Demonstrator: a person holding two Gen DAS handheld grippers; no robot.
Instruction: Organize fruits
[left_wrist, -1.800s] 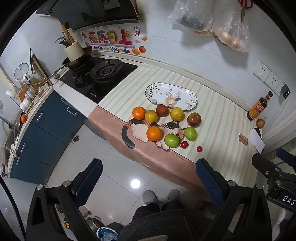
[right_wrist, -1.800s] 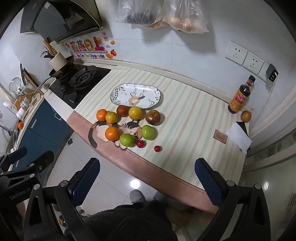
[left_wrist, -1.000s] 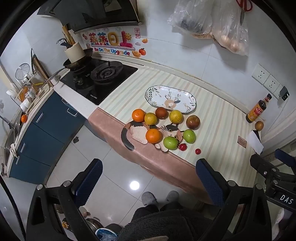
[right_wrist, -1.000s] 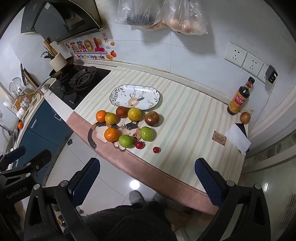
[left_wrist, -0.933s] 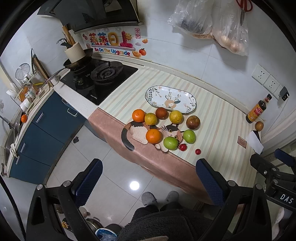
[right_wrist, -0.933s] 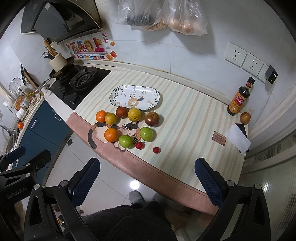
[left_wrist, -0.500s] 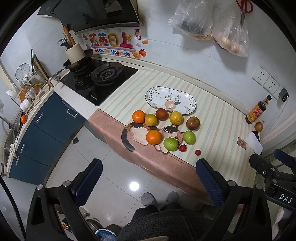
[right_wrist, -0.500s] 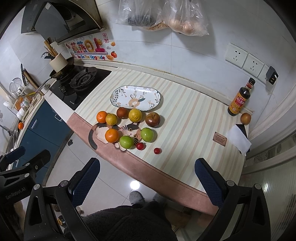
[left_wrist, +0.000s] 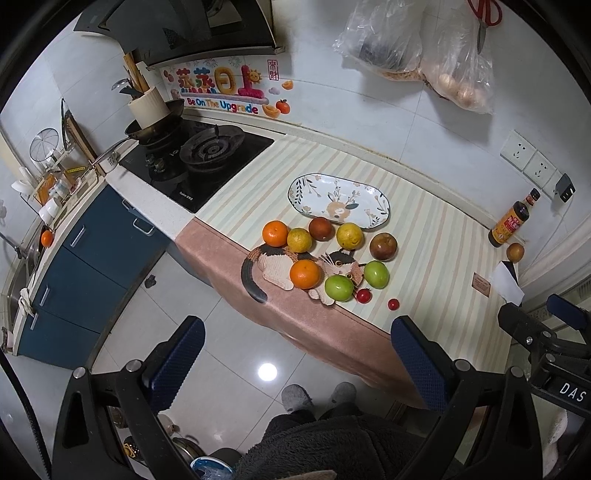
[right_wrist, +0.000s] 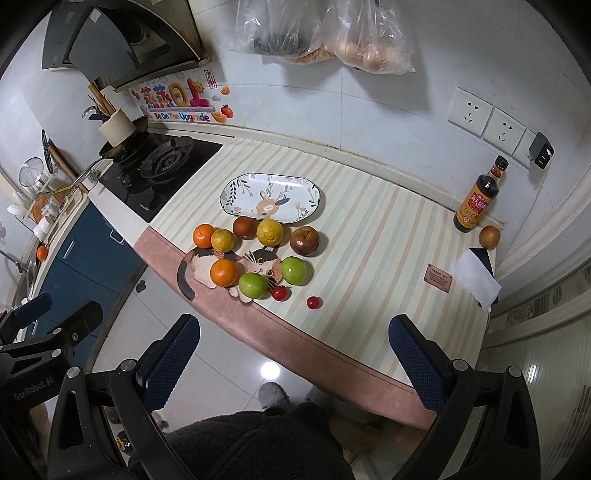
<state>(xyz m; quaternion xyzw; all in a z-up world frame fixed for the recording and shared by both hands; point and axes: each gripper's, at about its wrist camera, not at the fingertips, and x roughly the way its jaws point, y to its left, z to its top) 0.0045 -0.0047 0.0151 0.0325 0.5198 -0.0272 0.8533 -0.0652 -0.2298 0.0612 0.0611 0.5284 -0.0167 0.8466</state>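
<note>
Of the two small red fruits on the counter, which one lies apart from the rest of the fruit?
The right-hand small red fruit, alone on the striped mat. The other small red fruit sits beside a green fruit.

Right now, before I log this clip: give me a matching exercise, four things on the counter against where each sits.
Things:
1. oval plate
2. soy sauce bottle
3. two green apples
4. cherry tomato

Places:
A. alone on the striped mat, right of the fruit cluster
B. by the wall, under the sockets
C. behind the fruit, empty
D. on or beside the cat-shaped mat, front row

Pairs: 1-C, 2-B, 3-D, 4-A
</note>
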